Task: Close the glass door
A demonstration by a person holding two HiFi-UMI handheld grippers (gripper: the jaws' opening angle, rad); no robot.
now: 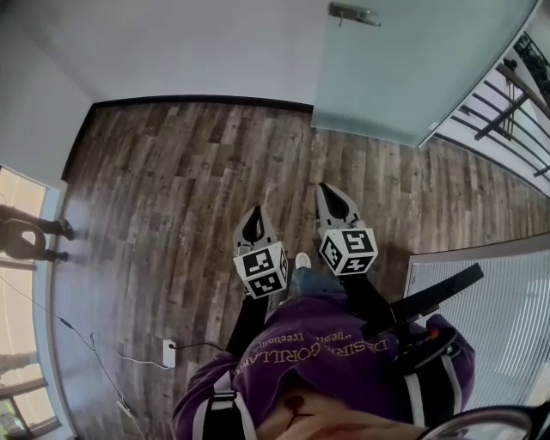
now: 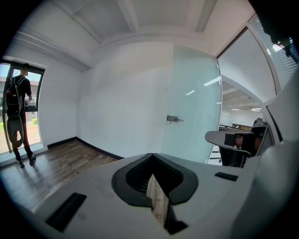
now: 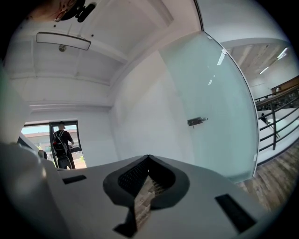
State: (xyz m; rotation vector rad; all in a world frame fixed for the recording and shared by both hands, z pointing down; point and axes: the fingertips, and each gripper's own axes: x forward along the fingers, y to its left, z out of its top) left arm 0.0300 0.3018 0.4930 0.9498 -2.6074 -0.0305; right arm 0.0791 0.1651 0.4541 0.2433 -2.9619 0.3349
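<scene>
At the far left, a window (image 1: pixel 19 258) is letting in daylight, and another person (image 1: pixel 34 236) with a backpack is standing right beside it. The wooden floor (image 1: pixel 172 189) is spreading out from there to a white wall (image 1: pixel 198 43). Low on the floor, a thin cable (image 1: pixel 94 344) is running to a small white plug block (image 1: pixel 169 352).

We are standing near the middle of the room in a purple sweatshirt (image 1: pixel 326 361), holding both tools out ahead of us over the boards. The left gripper (image 1: pixel 254 216) is pointing forward with its jaws pressed together and nothing between them; only floor is showing through the slit under the tips. Just beside it, the right gripper (image 1: pixel 329 194) is reaching a little further forward. Its jaws are also pressed together and holding nothing. Each is carrying its marker cube at the back, and neither is touching anything.

Ahead and to the right, the glass door (image 1: pixel 412 69) — a tall frosted pane — is standing well apart from both grippers. It is swung open, with its bottom edge angled across the floor away from the wall. Its metal handle (image 1: pixel 354 13) is sitting out on the face turned toward us. Whether the pane's left edge is actually touching the wall behind it is hard for us to tell from here.

Past the door's right edge, a dark railing (image 1: pixel 507 112) is showing through the opening. At the near right — just beside our right arm — a white slatted blind (image 1: pixel 490 309) is filling the corner.
</scene>
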